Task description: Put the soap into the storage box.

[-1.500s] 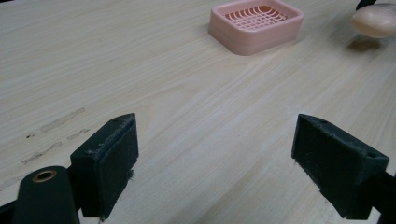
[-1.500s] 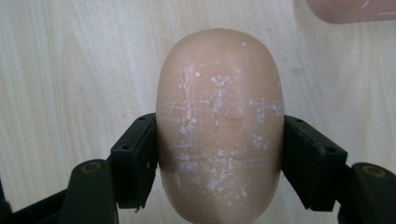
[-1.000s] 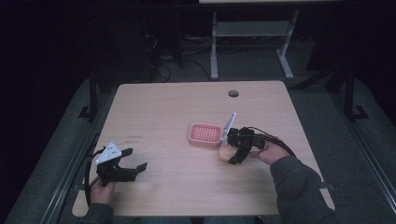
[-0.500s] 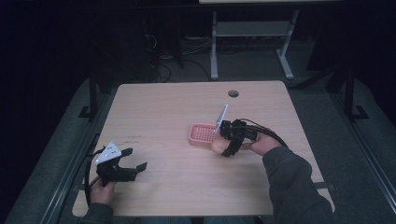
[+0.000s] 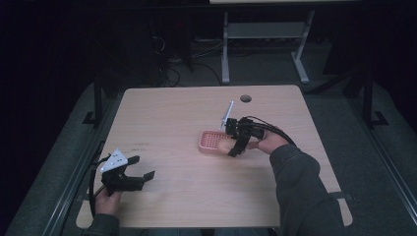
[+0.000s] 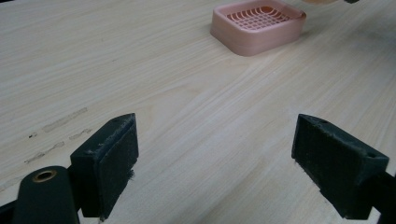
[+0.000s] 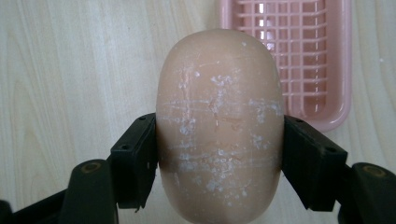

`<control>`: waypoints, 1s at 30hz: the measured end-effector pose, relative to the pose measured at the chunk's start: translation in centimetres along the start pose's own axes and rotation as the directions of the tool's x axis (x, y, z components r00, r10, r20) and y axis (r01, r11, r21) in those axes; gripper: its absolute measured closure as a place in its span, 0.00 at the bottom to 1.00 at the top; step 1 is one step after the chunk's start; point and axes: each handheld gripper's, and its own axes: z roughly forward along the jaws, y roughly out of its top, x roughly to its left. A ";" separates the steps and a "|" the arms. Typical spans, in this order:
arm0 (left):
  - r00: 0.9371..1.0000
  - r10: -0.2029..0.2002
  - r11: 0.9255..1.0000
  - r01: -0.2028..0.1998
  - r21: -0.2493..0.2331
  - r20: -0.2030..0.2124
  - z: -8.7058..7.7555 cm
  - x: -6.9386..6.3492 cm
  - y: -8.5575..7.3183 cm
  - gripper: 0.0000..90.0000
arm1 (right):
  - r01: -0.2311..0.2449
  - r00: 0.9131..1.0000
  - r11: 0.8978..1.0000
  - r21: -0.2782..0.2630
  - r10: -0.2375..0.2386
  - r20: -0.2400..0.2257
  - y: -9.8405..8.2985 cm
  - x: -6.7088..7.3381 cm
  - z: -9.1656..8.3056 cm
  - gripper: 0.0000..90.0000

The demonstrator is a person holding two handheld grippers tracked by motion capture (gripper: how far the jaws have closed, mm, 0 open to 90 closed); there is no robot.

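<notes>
Our right gripper clenches the oval peach soap bar over the pink slotted plastic soap dish; our left gripper, well apart from it, gapes released.

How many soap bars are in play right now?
1. The soap bar is clamped in the right gripper, held over the table beside the pink soap dish. None seen elsewhere.

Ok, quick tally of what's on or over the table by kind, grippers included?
Soap bar: 1, clamped in the right gripper
Pink soap dish: 1
Grippers: 2, counting the left gripper, jaws apart over the table
Total: 4
</notes>
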 end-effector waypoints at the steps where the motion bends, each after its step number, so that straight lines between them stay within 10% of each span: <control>1: 1.000 0.002 1.000 -0.002 0.001 0.000 0.0 0.0 0.0 0.16 | 0.004 1.000 1.000 -0.002 -0.004 -0.001 0.1 -0.1 0.0 0.35; 30: 1.000 0.002 1.000 -0.002 -0.001 0.000 0.0 0.0 0.0 0.16 | 0.001 1.000 1.000 -0.011 -0.001 0.005 2.2 -2.2 0.0 0.35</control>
